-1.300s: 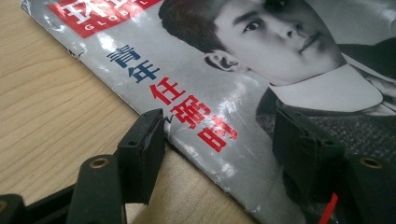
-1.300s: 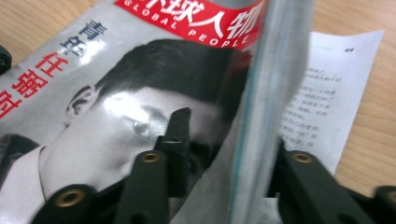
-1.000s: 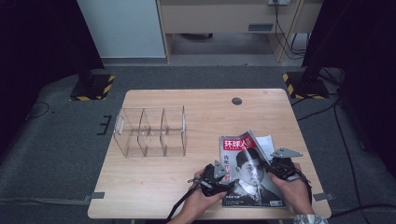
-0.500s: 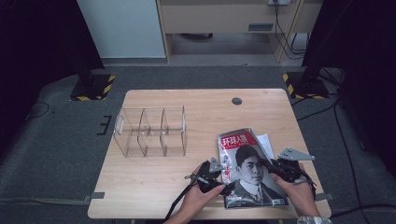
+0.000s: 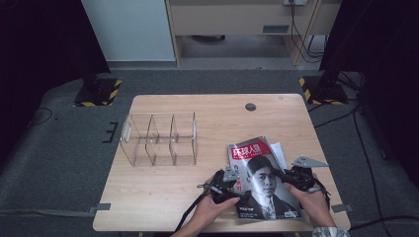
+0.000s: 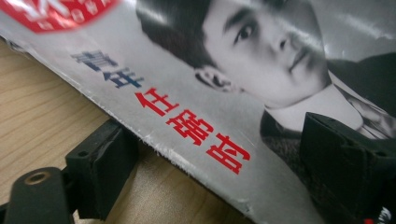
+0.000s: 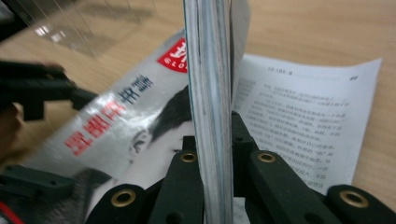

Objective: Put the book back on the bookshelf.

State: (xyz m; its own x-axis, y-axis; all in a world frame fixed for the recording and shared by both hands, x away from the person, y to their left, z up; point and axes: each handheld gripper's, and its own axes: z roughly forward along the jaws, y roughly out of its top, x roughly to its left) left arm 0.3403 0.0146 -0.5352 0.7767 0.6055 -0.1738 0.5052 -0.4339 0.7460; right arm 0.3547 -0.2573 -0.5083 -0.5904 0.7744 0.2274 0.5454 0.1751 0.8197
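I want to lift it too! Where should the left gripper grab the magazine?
By its left edge, coming in flat from the left side. That edge of the magazine is lifted off the table, so one finger slips under. The left gripper is open around it.

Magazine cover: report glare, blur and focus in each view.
High view: evenly lit and sharp; the magazine shows little glare. Left gripper view: white sheen streaks the cover's top right, the red title at top left is blurred. Right gripper view: the page edges between the right gripper are soft, the left gripper blurred.
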